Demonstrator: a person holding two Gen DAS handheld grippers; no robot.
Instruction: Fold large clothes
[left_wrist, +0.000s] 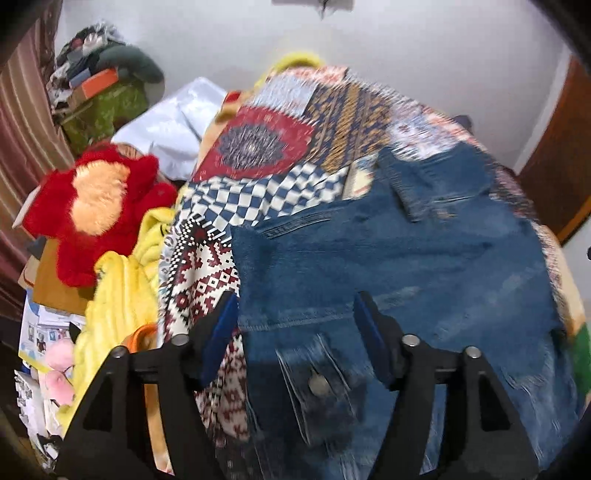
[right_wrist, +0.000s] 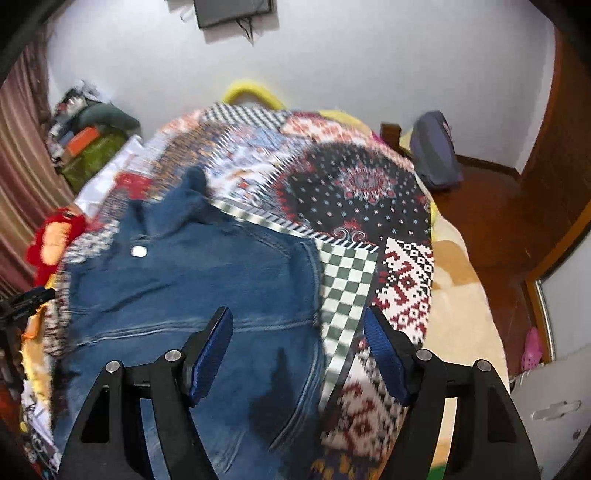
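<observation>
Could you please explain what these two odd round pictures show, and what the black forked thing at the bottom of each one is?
Each black fork is a hand-held gripper with a fisheye camera looking along its two blue-padded fingers; a person carries one in each hand. One picture comes from the left hand-held gripper, the other from the right hand-held gripper. Below them a blue denim jacket lies on a patchwork-patterned bedspread. Both grippers are open and hold nothing. A red plush toy sits beside the bed.

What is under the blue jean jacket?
The denim jacket lies on a patchwork bedspread of checks and diamond patterns, which shows all around it. What lies beneath the jacket's middle is covered, so that cannot be seen.
</observation>
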